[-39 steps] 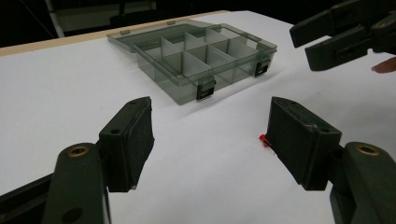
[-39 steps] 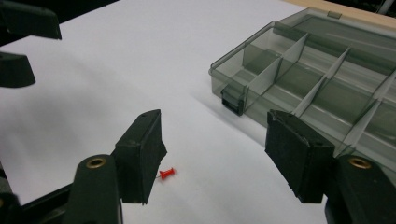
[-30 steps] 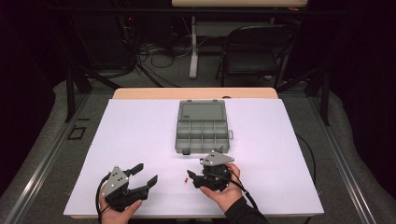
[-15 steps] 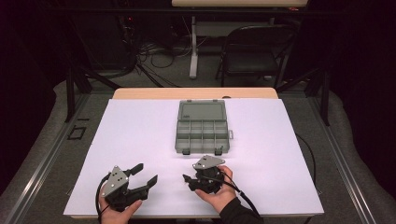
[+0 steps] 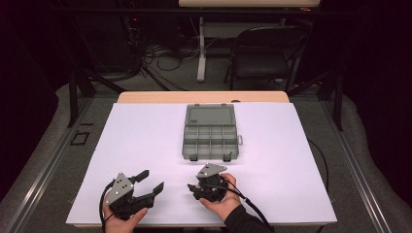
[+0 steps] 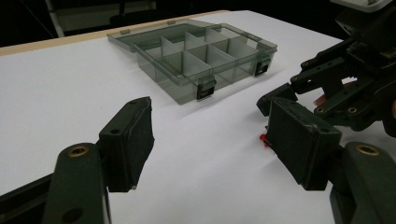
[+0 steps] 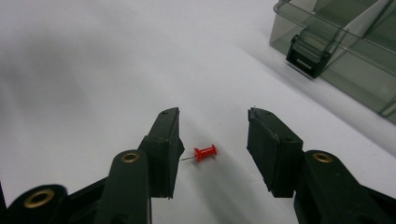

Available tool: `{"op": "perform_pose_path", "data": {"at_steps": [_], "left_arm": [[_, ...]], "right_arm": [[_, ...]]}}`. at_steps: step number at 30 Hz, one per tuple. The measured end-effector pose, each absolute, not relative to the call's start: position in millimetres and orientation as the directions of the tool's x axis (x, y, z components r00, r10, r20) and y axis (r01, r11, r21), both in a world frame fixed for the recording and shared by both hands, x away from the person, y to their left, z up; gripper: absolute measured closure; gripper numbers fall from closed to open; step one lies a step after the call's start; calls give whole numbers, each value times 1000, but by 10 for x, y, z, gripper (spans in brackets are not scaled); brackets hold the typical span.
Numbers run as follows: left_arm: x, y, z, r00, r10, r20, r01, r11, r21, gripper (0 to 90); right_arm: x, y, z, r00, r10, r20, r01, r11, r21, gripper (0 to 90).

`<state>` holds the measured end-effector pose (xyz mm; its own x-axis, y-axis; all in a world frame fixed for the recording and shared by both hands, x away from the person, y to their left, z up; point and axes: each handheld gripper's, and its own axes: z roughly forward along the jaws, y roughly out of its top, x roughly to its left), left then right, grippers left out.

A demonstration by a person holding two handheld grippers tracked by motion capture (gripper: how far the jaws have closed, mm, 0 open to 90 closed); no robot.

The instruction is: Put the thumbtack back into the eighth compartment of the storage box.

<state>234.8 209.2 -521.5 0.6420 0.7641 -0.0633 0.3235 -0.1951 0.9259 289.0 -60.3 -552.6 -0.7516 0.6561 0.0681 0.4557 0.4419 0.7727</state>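
A small red push pin (image 7: pixel 205 152) lies on its side on the white table sheet (image 5: pixel 145 141), with its metal point towards one pad. My right gripper (image 7: pixel 213 125) is low over it with a jaw on each side. Its jaws have just been closing, and the pads do not touch the pin. In the high view this right gripper (image 5: pixel 195 189) sits near the front edge, held in a hand. My left gripper (image 5: pixel 153 180) rests to its left with its jaws wide apart and nothing between them. The pin (image 6: pixel 263 138) peeks out beside a left jaw.
A clear grey compartment box (image 5: pixel 210 132) stands open mid-table, its lid (image 5: pixel 211 116) laid flat behind it and two black latches facing me. The same box (image 6: pixel 196 51) has empty cells. A dark chair (image 5: pixel 262 53) and cables sit beyond the table.
My right gripper has dropped lower and drifted a little left, and its jaws have narrowed. The left gripper and the box have stayed where they were.
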Motion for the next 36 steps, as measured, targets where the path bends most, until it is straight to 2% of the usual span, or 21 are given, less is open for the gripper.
{"op": "perform_pose_path", "data": {"at_steps": [13,23,36], "left_arm": [[2349,2095,-5215,641,765,-65,326,-195,925,315],[2349,2096,-5216,637,768,-66,329,-193,924,315],[2353,2093,-5220,637,768,-67,330,-193,924,315]], "right_arm": [[2902,-567,-5601,-780,623,54,442,488,753,542],[2912,-550,-5623,-791,610,47,432,502,749,586],[2903,-532,-5647,-797,604,18,416,526,742,730]]}}
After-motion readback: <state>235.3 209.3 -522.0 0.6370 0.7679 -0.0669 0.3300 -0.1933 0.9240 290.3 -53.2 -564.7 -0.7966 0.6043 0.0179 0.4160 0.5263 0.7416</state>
